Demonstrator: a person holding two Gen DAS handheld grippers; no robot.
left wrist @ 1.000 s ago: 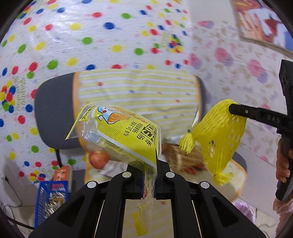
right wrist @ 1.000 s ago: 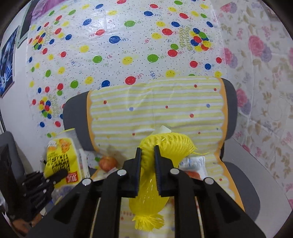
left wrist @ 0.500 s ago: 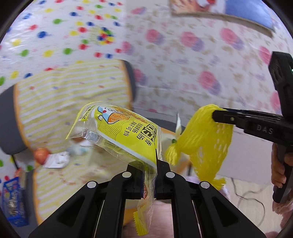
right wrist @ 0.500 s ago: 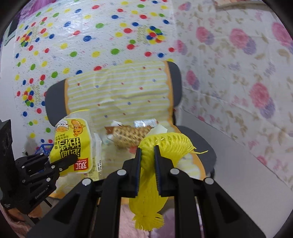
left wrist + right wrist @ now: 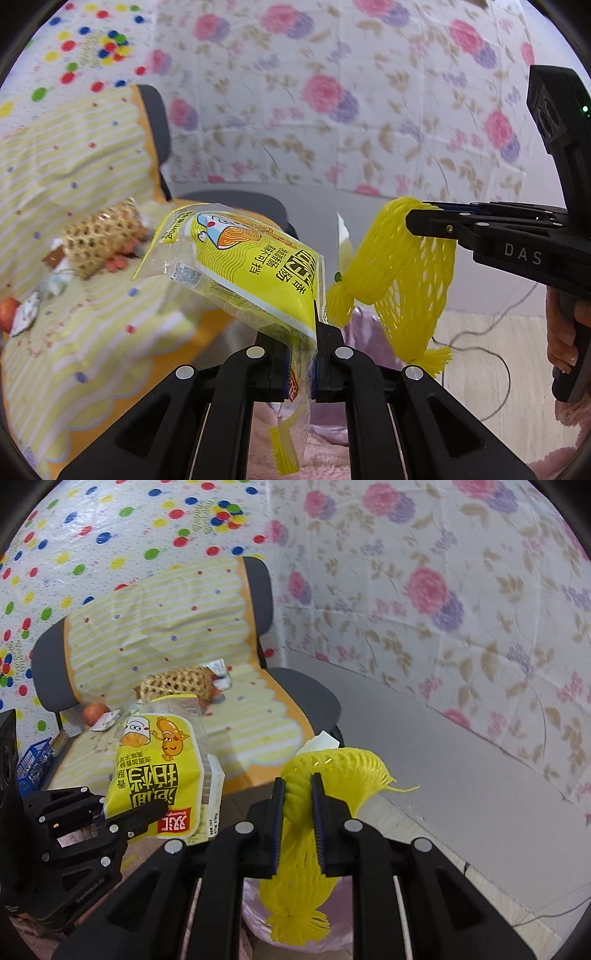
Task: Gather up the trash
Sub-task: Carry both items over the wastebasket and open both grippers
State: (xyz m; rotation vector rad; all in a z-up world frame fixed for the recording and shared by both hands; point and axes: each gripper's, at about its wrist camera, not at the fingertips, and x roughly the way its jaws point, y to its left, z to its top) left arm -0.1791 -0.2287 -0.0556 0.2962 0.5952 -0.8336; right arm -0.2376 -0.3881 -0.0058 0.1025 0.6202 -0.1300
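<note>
My left gripper (image 5: 300,334) is shut on a yellow snack wrapper (image 5: 255,266), held in the air; the wrapper also shows in the right wrist view (image 5: 159,775), with the left gripper (image 5: 147,810) at lower left. My right gripper (image 5: 297,782) is shut on a yellow foam net sleeve (image 5: 306,853) that hangs down; it shows in the left wrist view (image 5: 402,273) with the right gripper (image 5: 417,221) beside the wrapper. A pink bag (image 5: 343,897) lies below both, mostly hidden.
A chair with a yellow striped cover (image 5: 159,624) holds more litter: a tan foam net (image 5: 177,683), an apple (image 5: 94,712) and paper scraps. A blue basket (image 5: 35,757) sits at the left. Floral wall (image 5: 443,602) and a grey ledge (image 5: 461,771) are at the right.
Both grippers have swung right, away from the chair toward the floral wall, carrying the wrapper and the net sleeve. The chair has slid to the left of both views.
</note>
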